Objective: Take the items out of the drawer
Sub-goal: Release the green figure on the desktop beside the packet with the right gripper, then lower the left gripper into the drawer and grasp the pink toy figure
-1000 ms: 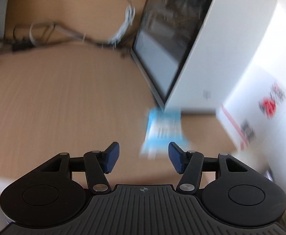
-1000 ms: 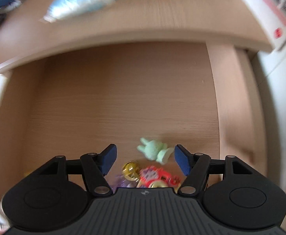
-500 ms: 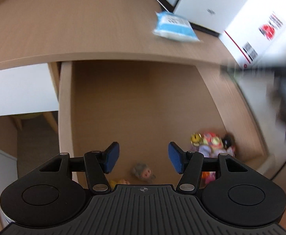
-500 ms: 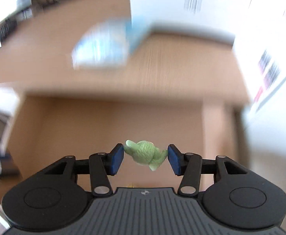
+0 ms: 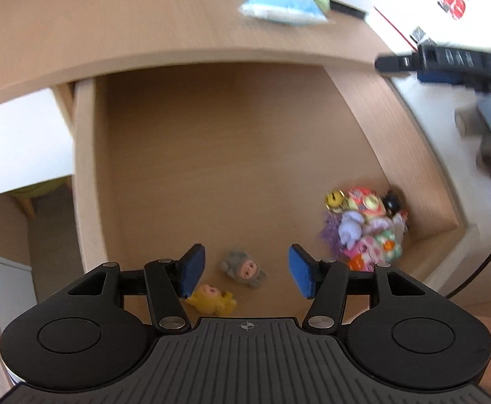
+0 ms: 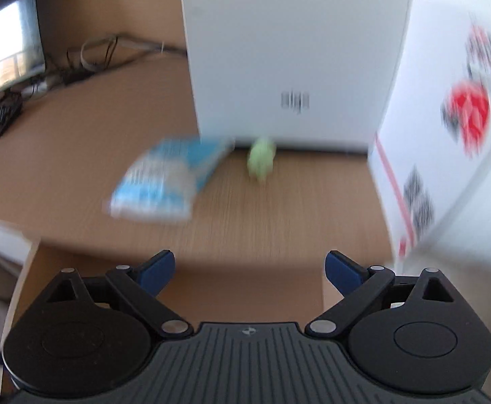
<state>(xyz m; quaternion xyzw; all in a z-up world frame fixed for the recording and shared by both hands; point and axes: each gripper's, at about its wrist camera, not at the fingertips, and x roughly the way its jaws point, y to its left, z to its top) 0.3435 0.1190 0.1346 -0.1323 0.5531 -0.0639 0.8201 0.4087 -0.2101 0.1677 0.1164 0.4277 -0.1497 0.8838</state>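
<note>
Wooden surface (image 6: 279, 215) carries green toy (image 6: 261, 161) beside wipes pack (image 6: 164, 185), already out. Right tool (image 6: 249, 271) jaws apart, empty. Left tool (image 5: 245, 271) jaws apart over drawer (image 5: 211, 155), bracketing grey toy (image 5: 242, 267), probably next pick.

One grey toy (image 5: 243, 267), one yellow toy (image 5: 211, 299), one green toy (image 6: 261, 159), one blue packet (image 6: 168, 178)

Green toy (image 6: 261, 159), blue-white packet (image 6: 168, 181)
</note>
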